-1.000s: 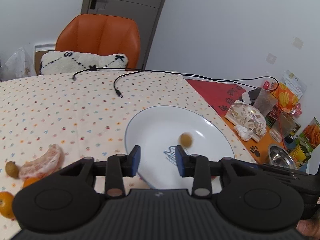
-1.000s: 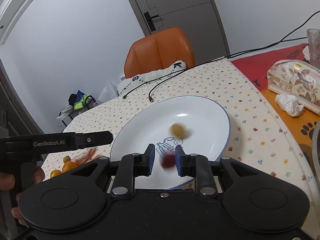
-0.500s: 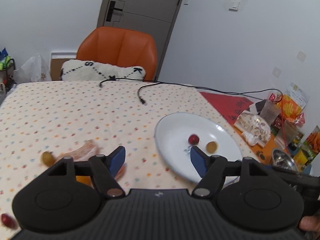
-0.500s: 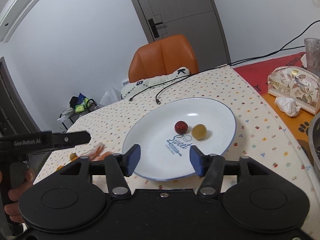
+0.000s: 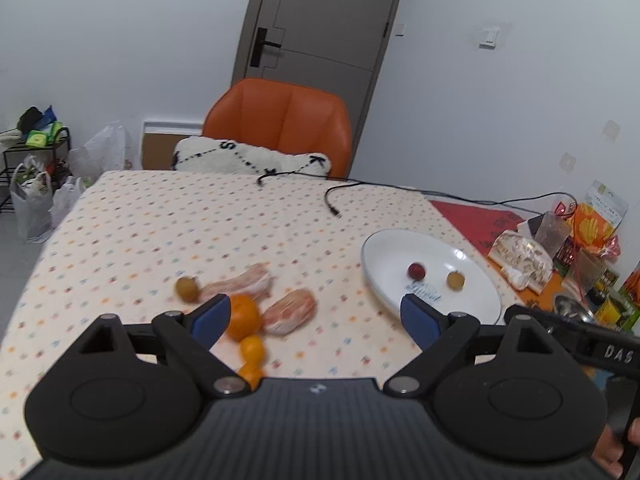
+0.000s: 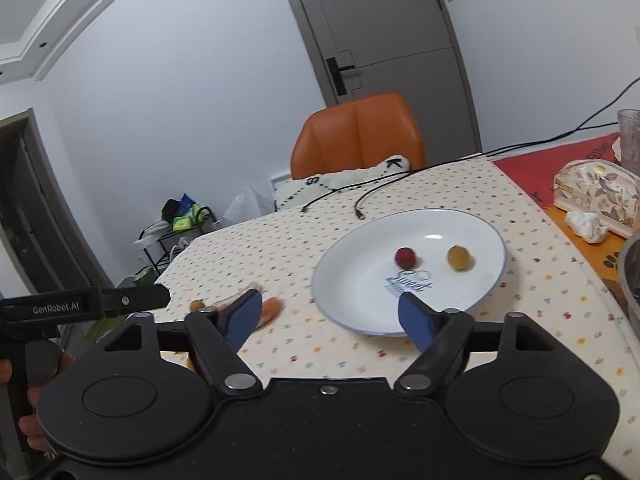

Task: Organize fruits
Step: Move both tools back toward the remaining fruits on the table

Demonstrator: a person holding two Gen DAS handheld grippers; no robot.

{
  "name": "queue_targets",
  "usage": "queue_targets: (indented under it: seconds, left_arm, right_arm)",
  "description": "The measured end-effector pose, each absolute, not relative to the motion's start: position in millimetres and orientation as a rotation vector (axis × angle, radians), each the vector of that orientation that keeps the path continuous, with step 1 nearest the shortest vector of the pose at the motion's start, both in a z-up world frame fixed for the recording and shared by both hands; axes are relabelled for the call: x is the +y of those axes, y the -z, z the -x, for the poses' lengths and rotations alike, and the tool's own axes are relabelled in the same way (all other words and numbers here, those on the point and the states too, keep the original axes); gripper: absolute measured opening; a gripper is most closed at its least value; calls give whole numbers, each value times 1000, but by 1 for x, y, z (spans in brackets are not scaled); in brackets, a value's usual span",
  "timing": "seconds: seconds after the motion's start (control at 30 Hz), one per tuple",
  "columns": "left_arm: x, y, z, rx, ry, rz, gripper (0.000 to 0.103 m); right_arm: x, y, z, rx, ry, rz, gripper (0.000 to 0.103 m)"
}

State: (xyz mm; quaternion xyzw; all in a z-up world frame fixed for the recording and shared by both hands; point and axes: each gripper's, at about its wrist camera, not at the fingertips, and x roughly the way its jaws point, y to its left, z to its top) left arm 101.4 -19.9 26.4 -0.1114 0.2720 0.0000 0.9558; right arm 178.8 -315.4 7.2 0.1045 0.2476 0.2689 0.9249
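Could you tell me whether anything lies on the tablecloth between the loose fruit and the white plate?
Nothing visible does. The orange and peeled segments lie left of the plate, with only bare tablecloth between. Both tongs are open and empty.

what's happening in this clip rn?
A person is sorting fruit onto a white plate with a hand-held gripper in each hand. Both the left hand-held gripper and the right hand-held gripper are open and empty. A small red fruit and a yellow-brown fruit sit on the plate. Oranges, peeled citrus pieces and another brownish fruit lie on the tablecloth.
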Motion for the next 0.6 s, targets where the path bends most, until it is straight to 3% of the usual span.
queue_targets:
  seconds: [0.37, 0.6]
  left_arm:
    - [3, -25, -64, 535, -72, 228, 91]
    - [21, -19, -50, 534, -122, 258, 91]
  right_arm:
    - [-295, -7, -158, 514, -615, -176, 88]
    - [-290, -3, -148, 536, -646, -209, 102]
